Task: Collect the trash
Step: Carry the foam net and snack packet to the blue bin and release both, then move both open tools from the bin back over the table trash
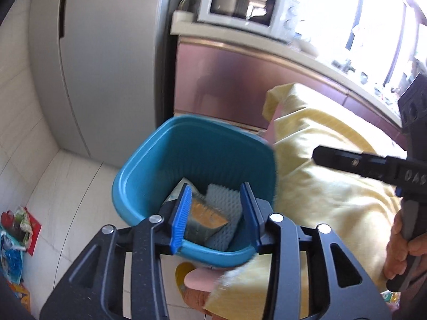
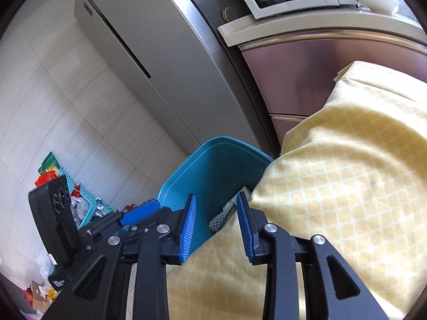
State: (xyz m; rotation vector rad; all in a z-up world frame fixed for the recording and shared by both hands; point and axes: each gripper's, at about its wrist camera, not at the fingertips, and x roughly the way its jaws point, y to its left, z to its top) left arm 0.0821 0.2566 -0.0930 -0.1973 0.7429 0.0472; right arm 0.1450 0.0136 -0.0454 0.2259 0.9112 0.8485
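Note:
A teal bin stands on the floor against the corner of a table draped in a yellow cloth. A grey foam net, an orange and grey packet and a pale wrapper lie in it. My left gripper hangs open over the bin's mouth, with nothing between its blue pads. My right gripper is open too, above the bin where the cloth meets its rim; nothing is held. The foam net shows between its fingers, down in the bin.
A grey fridge stands behind the bin, beside a pink cabinet with a microwave on its counter. Colourful wrappers and a teal basket lie on the tiled floor to the left. A hand grips the right gripper's handle.

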